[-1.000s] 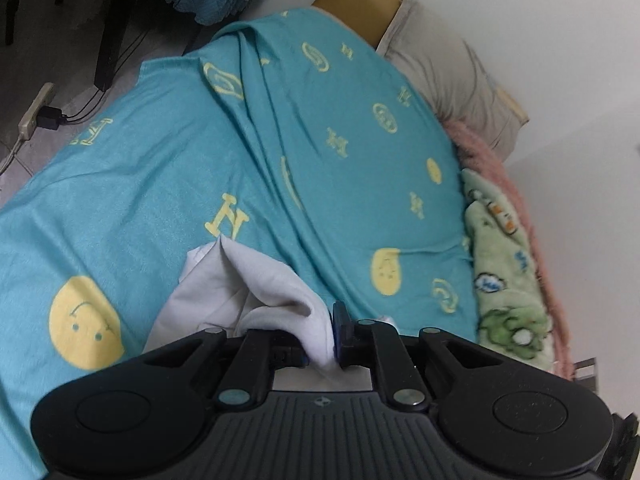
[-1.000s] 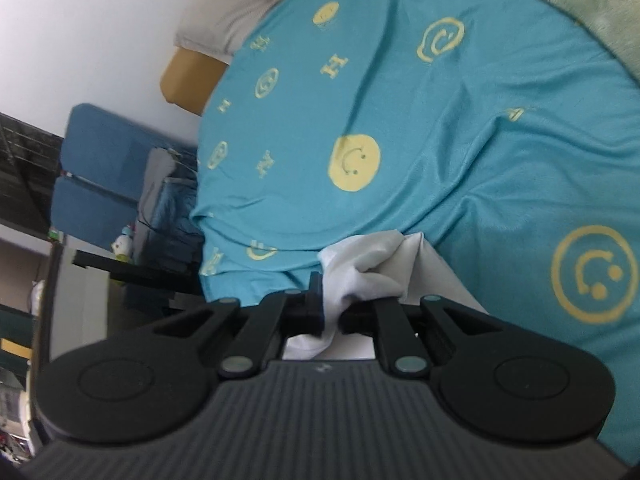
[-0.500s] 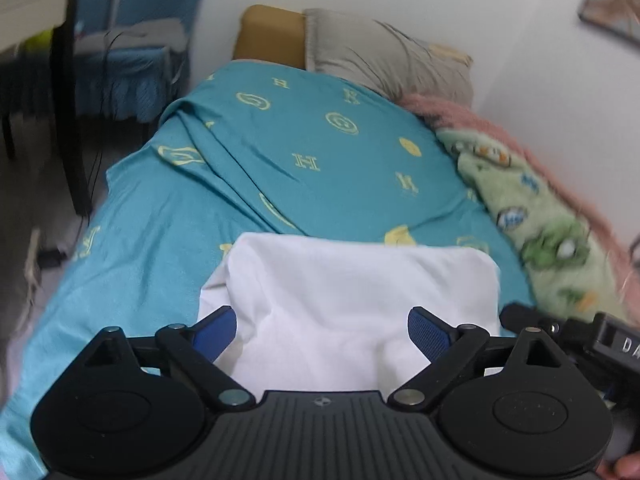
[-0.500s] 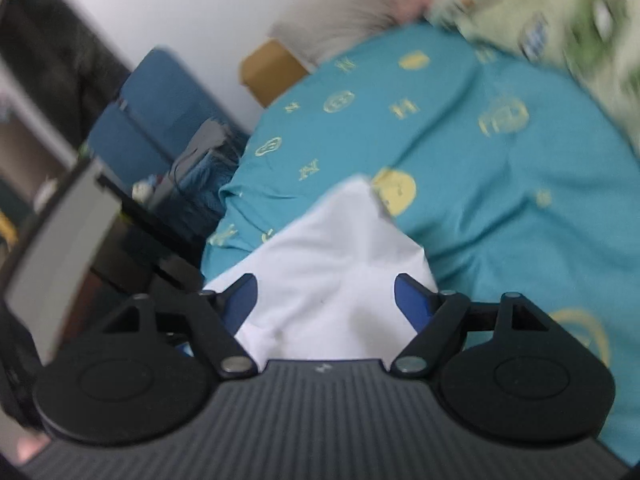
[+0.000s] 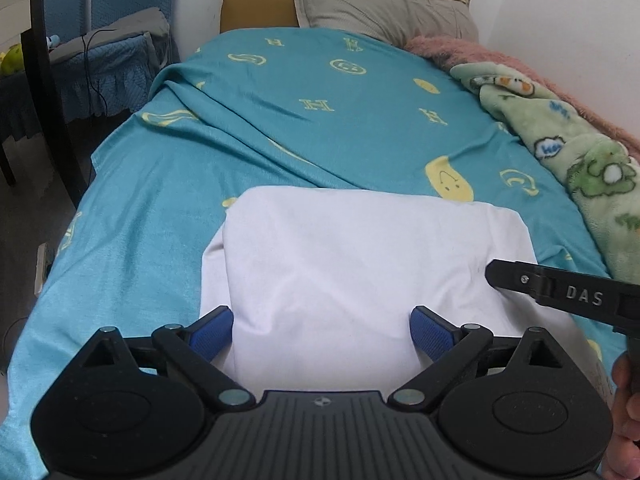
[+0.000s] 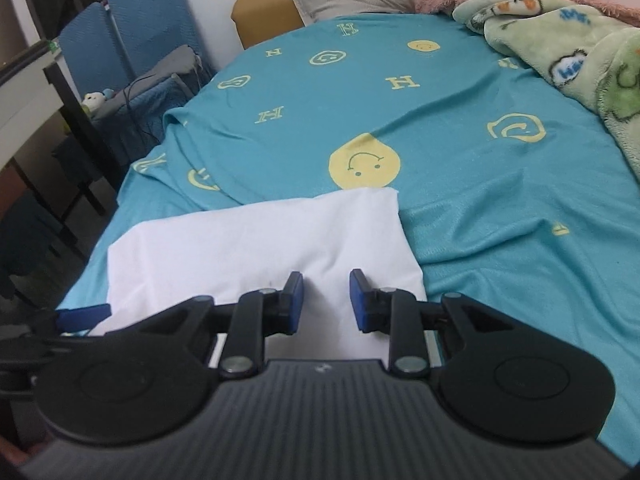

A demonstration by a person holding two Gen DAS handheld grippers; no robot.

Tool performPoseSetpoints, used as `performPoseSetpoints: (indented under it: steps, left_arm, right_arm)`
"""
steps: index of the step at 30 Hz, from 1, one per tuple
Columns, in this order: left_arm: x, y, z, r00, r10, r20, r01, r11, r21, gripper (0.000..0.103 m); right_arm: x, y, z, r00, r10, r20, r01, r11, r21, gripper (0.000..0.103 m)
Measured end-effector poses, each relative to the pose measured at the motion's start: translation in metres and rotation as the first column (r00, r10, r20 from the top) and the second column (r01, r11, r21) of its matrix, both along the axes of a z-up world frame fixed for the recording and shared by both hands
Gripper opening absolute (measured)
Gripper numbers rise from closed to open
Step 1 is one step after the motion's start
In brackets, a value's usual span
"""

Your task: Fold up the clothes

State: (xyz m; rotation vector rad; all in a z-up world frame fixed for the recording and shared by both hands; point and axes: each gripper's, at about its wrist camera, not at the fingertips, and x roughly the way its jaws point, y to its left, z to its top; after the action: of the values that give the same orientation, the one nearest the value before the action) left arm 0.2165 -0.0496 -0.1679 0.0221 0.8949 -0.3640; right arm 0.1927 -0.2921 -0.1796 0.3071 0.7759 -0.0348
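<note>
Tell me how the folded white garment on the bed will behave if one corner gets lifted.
The white garment looks like thin, soft cloth, so it would probably droop and let its fold fall open. It lies flat over the wrinkled teal blanket, so it is likely light. If pushed, it would probably bunch up rather than slide.

- Ahead of me a bed runs away toward the far wall, covered by a teal sheet printed with yellow smiley faces and letter H marks.
- At the far end I see a grey pillow lying partly over a mustard-yellow cushion.
- Along the bed's right edge lie a green fleece blanket with cartoon prints and a pink fuzzy blanket behind it.
- The wall behind and to the right is plain white.
- To the far left stands a blue chair with a frilled cover, draped with grey cloth and a black cable.
- A dark post rises at the left, over dark flooring.
</note>
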Motion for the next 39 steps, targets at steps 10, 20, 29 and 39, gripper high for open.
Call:
performPoseSetpoints:
  steps: [10, 20, 29, 39]
  left_arm:
    - [-0.047, 0.011, 0.022, 0.998, -0.055, 0.032, 0.057, 0.997, -0.044, 0.096]
    - [-0.092, 0.017, 0.024, 0.998, -0.056, 0.015, 0.057, 0.998, -0.026, 0.098]
    - [-0.113, 0.061, 0.040, 0.990, -0.009, -0.143, -0.038, 0.946, -0.323, 0.100]
    - [-0.078, 0.069, -0.017, 0.912, 0.055, -0.406, -0.243, 0.870, -0.430, 0.099]
  right_arm:
    - [-0.050, 0.004, 0.034, 1.000, -0.018, -0.002, 0.019, 0.999, 0.026, 0.029]
    - [-0.094, 0.009, 0.026, 0.996, -0.004, -0.085, 0.006, 1.000, 0.029, 0.029]
    - [-0.090, 0.008, 0.016, 0.993, 0.001, -0.119, 0.005, 0.999, 0.047, 0.029]
    - [-0.089, 0.003, 0.013, 0.992, -0.013, -0.128, 0.025, 0.995, 0.094, 0.028]
